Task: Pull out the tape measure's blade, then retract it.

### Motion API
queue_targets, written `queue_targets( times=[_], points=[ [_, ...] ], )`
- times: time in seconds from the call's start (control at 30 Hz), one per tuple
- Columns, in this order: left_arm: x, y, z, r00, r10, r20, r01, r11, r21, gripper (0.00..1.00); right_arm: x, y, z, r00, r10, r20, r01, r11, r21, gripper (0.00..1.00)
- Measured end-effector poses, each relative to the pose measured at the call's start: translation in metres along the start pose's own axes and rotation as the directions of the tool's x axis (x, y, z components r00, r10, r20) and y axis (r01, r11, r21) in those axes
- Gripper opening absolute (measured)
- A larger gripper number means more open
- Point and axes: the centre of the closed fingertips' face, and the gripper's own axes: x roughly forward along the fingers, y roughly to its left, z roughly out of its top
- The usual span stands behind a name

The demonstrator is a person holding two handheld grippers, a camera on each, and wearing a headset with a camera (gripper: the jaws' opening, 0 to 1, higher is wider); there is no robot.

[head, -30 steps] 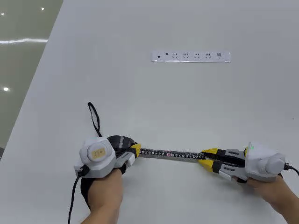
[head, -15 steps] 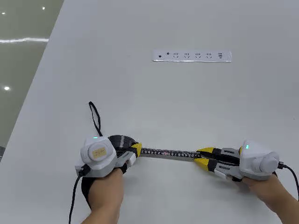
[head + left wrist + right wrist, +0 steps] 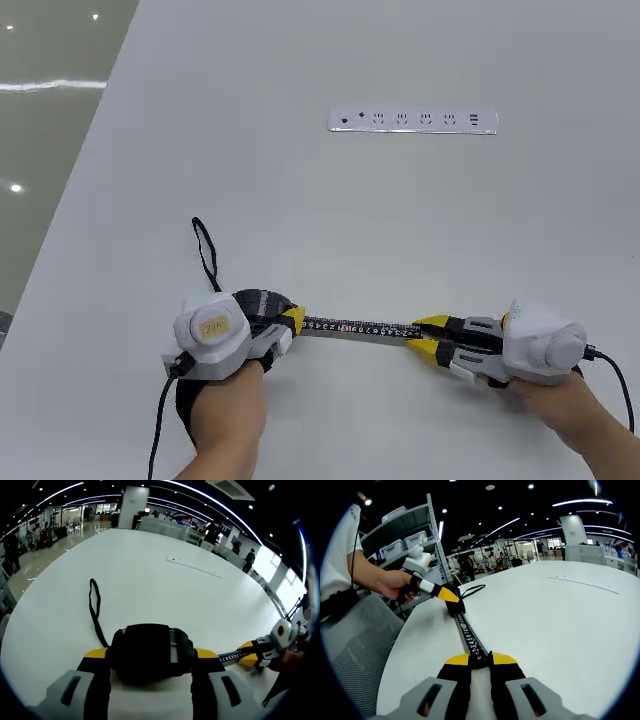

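Black and rounded, the plastic-cased tape measure [image 3: 262, 304] sits on the plain white bench [image 3: 300, 180] at the lower left of the head view. Its thin dark wrist strap [image 3: 203, 250] loops away from it toward the upper left. The left hand-held gripper [image 3: 287, 324], white-bodied with yellow tips, is clamped on the case. In the left gripper view a yellow tip presses against each flank of the case at the bottom centre.

From the case, the narrow blade [image 3: 360, 328], printed with numbers, runs straight out to the right, low across the head view. I cannot tell whether it touches the bench. The right hand-held gripper [image 3: 428, 335] has its jaws closed together on the blade's far end at the lower right. In the right gripper view the blade leads from between the yellow tips up to the case at centre left.

The person's left hand [image 3: 225, 400] and right hand [image 3: 550, 400] each grasp a gripper body from the bottom edge. Well apart from all this, a long white power strip [image 3: 412, 121] lies flat on the bench at the upper middle.
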Motion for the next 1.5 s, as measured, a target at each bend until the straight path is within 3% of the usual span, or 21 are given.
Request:
queue_targets(
  times=[1.5],
  points=[
    [0.0, 0.0, 0.0, 1.0, -0.001, -0.002, 0.001, 1.0, 0.0, 0.63, 0.042, 0.018, 0.012, 0.9986, 0.053, -0.003, -0.053, 0.998, -0.017, 0.13]
  ],
)
